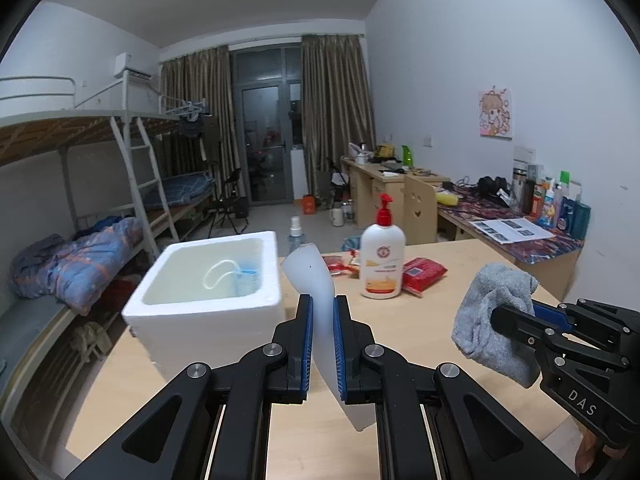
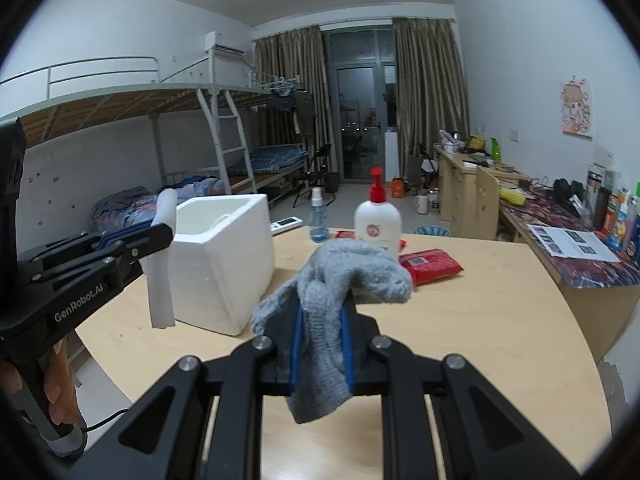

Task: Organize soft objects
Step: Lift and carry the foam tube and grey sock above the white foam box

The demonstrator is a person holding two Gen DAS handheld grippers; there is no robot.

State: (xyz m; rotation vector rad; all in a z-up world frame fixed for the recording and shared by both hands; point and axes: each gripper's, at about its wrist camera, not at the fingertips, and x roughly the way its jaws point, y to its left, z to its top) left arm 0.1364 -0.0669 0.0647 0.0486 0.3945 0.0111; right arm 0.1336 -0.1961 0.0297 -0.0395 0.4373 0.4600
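Observation:
My left gripper is shut on a white foam sheet that stands up between its blue pads and hangs below them. Just ahead and left sits a white foam box with a blue mask and a white loop inside. My right gripper is shut on a grey knitted cloth, which drapes over and under the fingers above the table. In the left wrist view the right gripper and its grey cloth hang at the right. The right wrist view shows the left gripper holding the foam sheet beside the foam box.
On the wooden table stand a white pump bottle with a red top, a small spray bottle and red packets. Bunk beds line the left wall. A cluttered desk runs along the right wall.

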